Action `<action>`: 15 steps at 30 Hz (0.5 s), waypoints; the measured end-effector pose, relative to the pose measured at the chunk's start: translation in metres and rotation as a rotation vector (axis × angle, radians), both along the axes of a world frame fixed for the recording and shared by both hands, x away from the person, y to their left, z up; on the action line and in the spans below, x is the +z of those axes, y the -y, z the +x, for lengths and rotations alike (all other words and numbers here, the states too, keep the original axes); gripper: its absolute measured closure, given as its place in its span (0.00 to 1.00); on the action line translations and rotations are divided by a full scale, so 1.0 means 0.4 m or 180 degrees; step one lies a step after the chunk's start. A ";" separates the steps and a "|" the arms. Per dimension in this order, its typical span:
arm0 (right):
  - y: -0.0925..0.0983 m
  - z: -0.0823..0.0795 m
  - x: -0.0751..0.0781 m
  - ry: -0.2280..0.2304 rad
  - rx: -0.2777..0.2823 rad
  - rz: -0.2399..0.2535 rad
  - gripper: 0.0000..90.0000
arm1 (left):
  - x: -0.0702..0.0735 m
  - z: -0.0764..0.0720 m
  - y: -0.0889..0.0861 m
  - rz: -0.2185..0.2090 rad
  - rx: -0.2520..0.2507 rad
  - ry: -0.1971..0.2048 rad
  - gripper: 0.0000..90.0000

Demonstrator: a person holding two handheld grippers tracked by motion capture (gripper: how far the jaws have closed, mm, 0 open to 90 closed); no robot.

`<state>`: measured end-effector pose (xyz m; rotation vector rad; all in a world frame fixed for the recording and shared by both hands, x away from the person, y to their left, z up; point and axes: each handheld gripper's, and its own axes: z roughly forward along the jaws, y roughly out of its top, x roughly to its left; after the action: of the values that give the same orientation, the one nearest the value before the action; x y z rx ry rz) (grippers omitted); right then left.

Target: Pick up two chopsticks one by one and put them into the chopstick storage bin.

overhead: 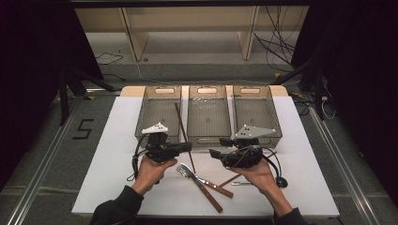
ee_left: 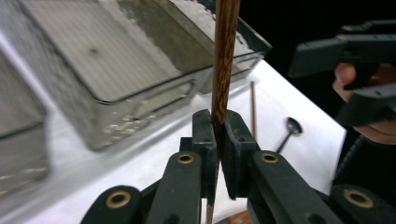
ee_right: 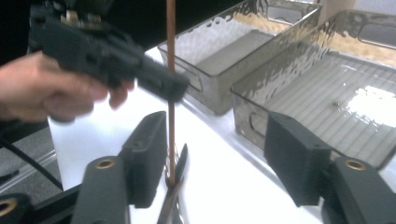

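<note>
My left gripper is shut on a dark brown chopstick, which crosses its jaws and reaches up over the left tray. In the right gripper view that gripper holds the chopstick upright. My right gripper faces it from the right, open. The stick stands close beside its left jaw, untouched by the pads. A fork with a wooden handle lies on the table below both grippers.
Three clear trays stand side by side at the back: left, middle and right. Near the front lie another wooden-handled utensil, a second chopstick and a small spoon. The white table ends close behind the hands.
</note>
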<state>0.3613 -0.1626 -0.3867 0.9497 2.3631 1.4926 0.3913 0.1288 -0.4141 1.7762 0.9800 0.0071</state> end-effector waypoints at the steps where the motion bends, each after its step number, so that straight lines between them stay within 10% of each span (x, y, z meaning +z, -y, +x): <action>1: 0.009 -0.005 -0.006 -0.0004 -0.0019 -0.0017 0.41 | 0.005 0.003 -0.007 0.0030 0.0002 0.0010 0.94; 15: 0.057 -0.036 -0.043 0.0023 -0.0105 -0.0051 0.32 | 0.096 0.056 -0.089 0.0209 0.0100 0.0025 0.93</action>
<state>0.3468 -0.1854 -0.4038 0.9732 2.3392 1.4605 0.4139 0.1643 -0.3756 1.8193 1.0119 0.0668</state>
